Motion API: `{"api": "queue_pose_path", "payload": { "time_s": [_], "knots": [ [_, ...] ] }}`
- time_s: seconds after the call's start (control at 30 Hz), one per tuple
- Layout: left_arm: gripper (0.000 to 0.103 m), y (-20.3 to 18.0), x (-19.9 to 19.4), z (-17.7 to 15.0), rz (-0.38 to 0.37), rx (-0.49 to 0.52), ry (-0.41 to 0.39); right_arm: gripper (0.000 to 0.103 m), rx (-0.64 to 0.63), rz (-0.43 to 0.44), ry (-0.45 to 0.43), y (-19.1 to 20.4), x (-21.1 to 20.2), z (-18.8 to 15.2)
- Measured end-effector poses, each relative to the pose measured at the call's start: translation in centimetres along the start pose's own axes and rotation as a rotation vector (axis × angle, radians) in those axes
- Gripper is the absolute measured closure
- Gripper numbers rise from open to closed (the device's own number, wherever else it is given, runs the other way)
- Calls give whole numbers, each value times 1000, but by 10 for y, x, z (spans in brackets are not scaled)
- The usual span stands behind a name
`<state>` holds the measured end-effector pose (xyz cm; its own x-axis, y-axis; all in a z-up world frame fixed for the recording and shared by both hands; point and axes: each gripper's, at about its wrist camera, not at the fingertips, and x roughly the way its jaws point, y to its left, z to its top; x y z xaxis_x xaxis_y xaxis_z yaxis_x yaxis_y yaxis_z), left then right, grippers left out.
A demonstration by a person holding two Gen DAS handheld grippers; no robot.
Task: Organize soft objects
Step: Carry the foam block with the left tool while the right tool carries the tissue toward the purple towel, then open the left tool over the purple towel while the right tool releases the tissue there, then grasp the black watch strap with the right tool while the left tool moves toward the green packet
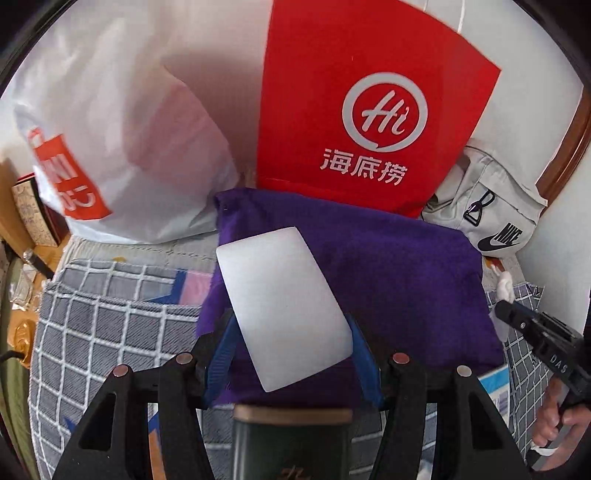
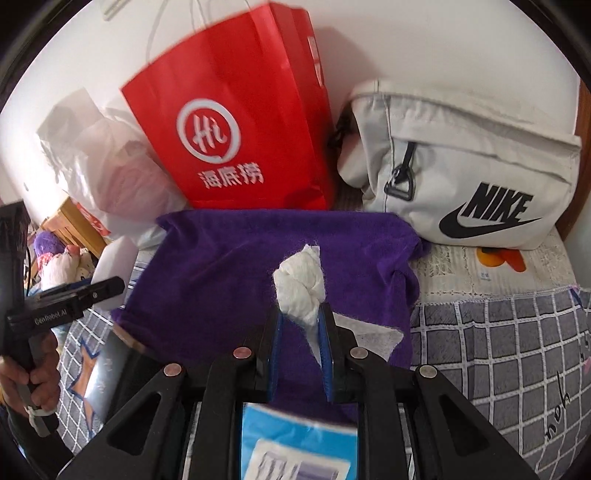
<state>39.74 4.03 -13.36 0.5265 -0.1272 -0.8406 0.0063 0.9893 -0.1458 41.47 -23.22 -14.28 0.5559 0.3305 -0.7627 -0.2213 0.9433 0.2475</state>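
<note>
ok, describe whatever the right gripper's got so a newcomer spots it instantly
Find the red paper bag against the wall; the purple cloth lies before it. Above that cloth, the right hand-held gripper pinches a crumpled white wad, unlike the flat, smooth white block in the left one.

I'm seeing both views evenly bright in soft daylight, with the white wall [image 1: 207, 33] washing out. The red bag [image 2: 236, 122] is smearing slightly (motion blur), and fisheye bending is curving everything toward black vignetted corners.

cloth [image 2: 229, 266] on bed, paper bag [image 2: 236, 122] behind, sling bag [image 2: 480, 147] right, plastic bag [image 1: 110, 122] left
</note>
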Motion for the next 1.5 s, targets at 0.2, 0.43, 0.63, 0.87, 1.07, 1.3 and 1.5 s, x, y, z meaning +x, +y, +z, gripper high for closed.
{"api": "queue_pose_path", "payload": {
  "time_s": [0.2,0.43,0.63,0.87,1.07,1.3,1.5],
  "knots": [
    [46,-6,37,19,-14,3,56,84,12,-13,46,-15,30,-2],
    [45,-6,60,34,-54,-8,80,82,33,-14,96,-30,49,-2],
    [44,-6,76,41,-71,-25,109,82,32,-12,127,-32,60,-6],
    [31,-9,83,41,-87,-35,118,66,21,-16,130,-29,67,-3],
    [27,-9,72,35,-75,-51,125,42,-30,-36,77,-19,52,-2],
    [27,-7,27,20,-4,-47,47,40,5,-18,17,-12,14,-4],
    [27,-10,-22,-3,-11,-30,-11,40,0,-44,-31,5,-34,-17]
  ]
}}
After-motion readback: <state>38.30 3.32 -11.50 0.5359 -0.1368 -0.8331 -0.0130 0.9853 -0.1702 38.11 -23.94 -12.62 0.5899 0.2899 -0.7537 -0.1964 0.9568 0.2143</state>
